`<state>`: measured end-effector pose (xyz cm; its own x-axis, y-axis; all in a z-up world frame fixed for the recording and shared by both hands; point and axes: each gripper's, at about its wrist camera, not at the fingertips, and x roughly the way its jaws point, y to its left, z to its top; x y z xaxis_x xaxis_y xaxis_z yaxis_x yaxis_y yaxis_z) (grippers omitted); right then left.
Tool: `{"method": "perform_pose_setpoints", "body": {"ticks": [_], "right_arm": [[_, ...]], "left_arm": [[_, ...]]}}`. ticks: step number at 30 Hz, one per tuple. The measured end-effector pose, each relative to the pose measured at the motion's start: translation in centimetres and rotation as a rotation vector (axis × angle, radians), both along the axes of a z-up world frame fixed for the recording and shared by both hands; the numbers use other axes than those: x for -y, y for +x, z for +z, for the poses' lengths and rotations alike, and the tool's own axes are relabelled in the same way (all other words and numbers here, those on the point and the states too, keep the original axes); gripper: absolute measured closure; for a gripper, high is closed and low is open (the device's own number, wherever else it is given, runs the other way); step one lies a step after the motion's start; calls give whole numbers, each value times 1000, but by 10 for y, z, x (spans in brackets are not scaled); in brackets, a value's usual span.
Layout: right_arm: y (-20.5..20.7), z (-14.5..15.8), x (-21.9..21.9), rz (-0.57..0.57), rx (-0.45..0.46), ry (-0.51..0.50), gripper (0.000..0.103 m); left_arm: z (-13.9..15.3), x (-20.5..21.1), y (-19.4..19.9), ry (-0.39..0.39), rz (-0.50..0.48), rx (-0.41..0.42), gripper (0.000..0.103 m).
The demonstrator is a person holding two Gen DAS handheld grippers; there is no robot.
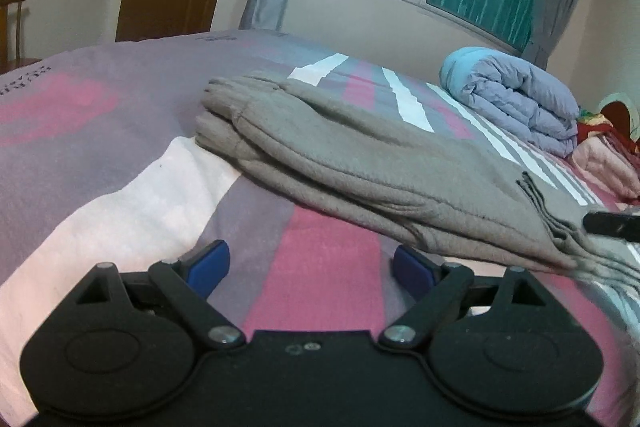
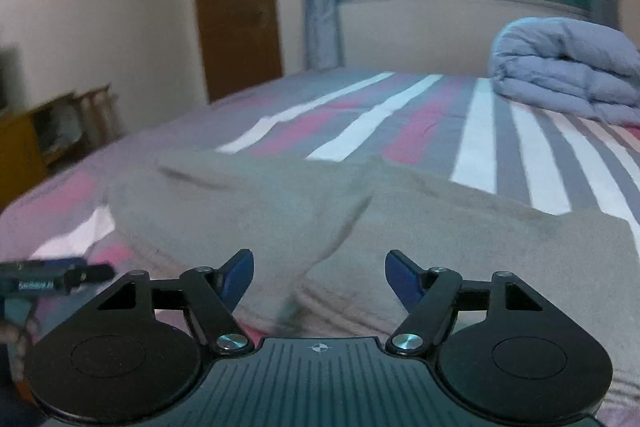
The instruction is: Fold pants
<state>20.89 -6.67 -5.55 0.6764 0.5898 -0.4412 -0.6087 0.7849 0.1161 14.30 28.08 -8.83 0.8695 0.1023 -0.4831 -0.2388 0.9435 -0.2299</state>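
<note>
Clearly the grey pants [image 1: 360, 163] lie bundled on the striped bed [image 1: 120, 195] — soft, thick fleece, light but floppy. Both the left gripper [image 1: 310, 269] and right gripper [image 2: 319, 277] gape wide, holding nothing; I'd pinch the stacked edge.

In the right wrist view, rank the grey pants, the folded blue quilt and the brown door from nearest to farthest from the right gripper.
1. Grey pants: directly ahead of the open right gripper, lying on the striped bed.
2. Folded blue quilt: far right, at the back of the bed.
3. Brown door: upper left, in the wall beyond the bed.
</note>
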Motion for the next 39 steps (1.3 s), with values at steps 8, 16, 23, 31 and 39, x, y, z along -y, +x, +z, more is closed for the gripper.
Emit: {"method": "perform_pose_setpoints", "body": {"ticks": [8,16,23,31,39], "right_arm": [[6,-26,-35,35,54,-300,53],[4,-4,-13,13,81,-183,84],[6,-17,-13,57,-5,-181,75],[0,-1,79,-143,-52,76,75],[25,-24,159,-352,-259,118,75]], "left_arm": [[2,-4,0,-21,-8,1,20],[4,-8,-3,-53,-43,17,21],[2,6,2,22,-21,-17,20],[19,10,4,128,86,-12,24],[1,16,18,208,87,-111,21]]}}
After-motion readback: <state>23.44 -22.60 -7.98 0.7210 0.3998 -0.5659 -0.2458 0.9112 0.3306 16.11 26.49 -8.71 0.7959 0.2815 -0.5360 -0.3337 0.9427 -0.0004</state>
